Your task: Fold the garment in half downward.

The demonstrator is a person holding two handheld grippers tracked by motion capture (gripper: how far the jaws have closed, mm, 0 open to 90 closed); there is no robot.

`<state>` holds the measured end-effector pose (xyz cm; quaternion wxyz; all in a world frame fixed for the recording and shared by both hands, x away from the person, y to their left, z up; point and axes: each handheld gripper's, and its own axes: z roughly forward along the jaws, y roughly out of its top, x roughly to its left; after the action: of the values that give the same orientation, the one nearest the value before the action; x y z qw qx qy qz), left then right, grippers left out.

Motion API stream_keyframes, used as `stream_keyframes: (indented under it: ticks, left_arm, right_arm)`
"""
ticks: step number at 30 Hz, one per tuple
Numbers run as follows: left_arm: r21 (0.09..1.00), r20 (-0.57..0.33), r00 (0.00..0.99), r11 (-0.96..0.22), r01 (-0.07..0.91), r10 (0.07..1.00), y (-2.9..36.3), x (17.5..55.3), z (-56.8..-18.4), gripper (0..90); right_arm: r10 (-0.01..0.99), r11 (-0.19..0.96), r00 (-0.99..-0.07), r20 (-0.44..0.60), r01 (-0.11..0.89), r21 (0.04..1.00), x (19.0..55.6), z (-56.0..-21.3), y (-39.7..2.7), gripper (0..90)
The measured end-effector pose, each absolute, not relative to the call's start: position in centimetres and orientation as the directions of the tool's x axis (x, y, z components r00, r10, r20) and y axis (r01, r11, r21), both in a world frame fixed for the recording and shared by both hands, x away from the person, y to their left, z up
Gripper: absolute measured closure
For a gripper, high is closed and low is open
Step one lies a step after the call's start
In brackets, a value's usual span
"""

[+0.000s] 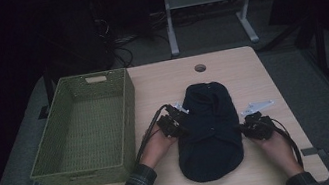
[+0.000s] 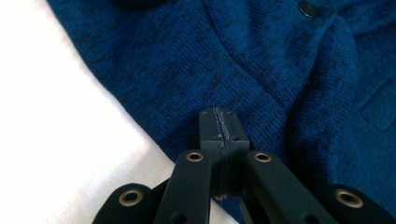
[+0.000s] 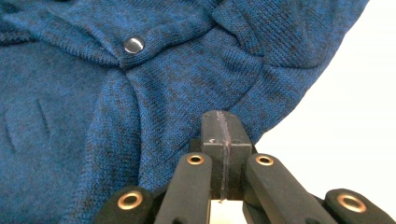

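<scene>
Two tongs are in my hands, one at each side of a dark blue knitted garment (image 1: 208, 128) that lies bundled on the middle of the pale wooden surface (image 1: 244, 66). My left tongs (image 1: 177, 127) sit at the garment's left edge, and in the left gripper view (image 2: 218, 128) their jaws are pressed together tip to tip over the knit, just beside the line where the cloth meets the bare surface. My right tongs (image 1: 248, 128) rest at the garment's right edge; in the right gripper view (image 3: 224, 130) their jaws are likewise closed flat against each other above the fabric, with a round dark snap button (image 3: 133, 45) showing farther up on the cloth. Whether either pair has pinched a fold of the knit I cannot quite tell, since the tips hide what lies under them, though no cloth shows between them. A green woven basket (image 1: 126, 116) stands at the surface's left, near the garment but apart from it.
</scene>
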<state>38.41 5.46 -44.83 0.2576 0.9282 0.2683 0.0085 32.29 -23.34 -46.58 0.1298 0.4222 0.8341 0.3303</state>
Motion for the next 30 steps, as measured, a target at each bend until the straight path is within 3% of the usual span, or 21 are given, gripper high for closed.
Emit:
stream_keyframes:
  ticks: [18, 30]
  left_arm:
    - [0.46, -0.143, 0.876, -0.753, 0.471, 0.46, 7.1, 34.0, -44.7, 90.0]
    - [0.472, -0.159, 0.878, -0.746, 0.469, 0.451, 7.6, 33.2, -44.7, 90.0]
  right_arm:
    - [0.737, 0.491, -0.673, 0.059, 0.593, 0.638, 30.3, -46.3, -21.9, 89.8]
    - [0.722, 0.502, -0.689, 0.064, 0.585, 0.636, 28.9, -46.2, -21.7, 89.8]
